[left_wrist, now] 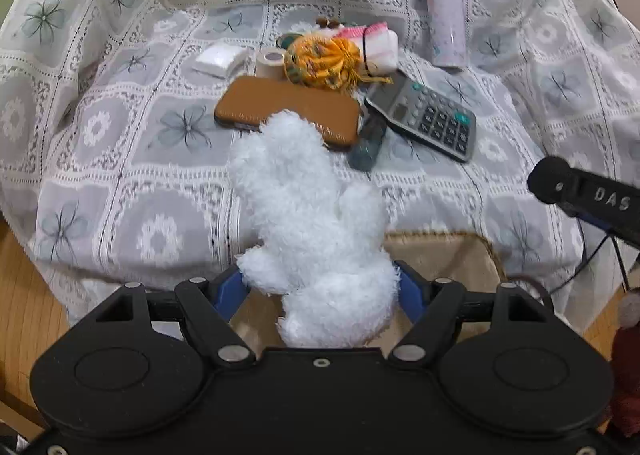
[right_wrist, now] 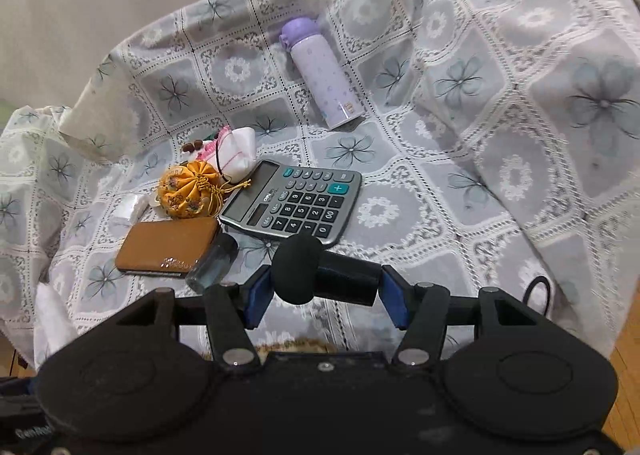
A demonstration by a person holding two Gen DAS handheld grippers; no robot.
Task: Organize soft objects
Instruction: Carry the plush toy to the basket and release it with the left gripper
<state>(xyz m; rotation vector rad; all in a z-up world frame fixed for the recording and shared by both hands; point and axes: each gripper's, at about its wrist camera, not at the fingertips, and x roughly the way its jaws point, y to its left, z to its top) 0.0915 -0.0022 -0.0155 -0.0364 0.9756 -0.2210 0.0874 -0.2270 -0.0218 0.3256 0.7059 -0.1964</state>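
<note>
My left gripper [left_wrist: 320, 291] is shut on a white fluffy plush toy [left_wrist: 304, 195], whose body rises between the blue pads [left_wrist: 230, 293]. It hangs above a beige bag with a braided rim [left_wrist: 440, 255]. My right gripper [right_wrist: 326, 295] is shut on a black microphone with a foam head [right_wrist: 344, 279]. In the left wrist view the same microphone [left_wrist: 560, 183] juts in from the right. An orange drawstring pouch [left_wrist: 320, 59] [right_wrist: 188, 191] and a pink and white cloth [left_wrist: 380, 41] [right_wrist: 238, 153] lie on the lace cloth [left_wrist: 120, 175].
Hard things lie around the pouch: a calculator [right_wrist: 296, 203], a brown case [right_wrist: 168, 241], a small dark bottle [right_wrist: 212, 263], a lilac flask [right_wrist: 324, 83], a tape roll [left_wrist: 270, 61] and a white packet [left_wrist: 218, 59]. Wooden floor [left_wrist: 24, 295] shows at the left.
</note>
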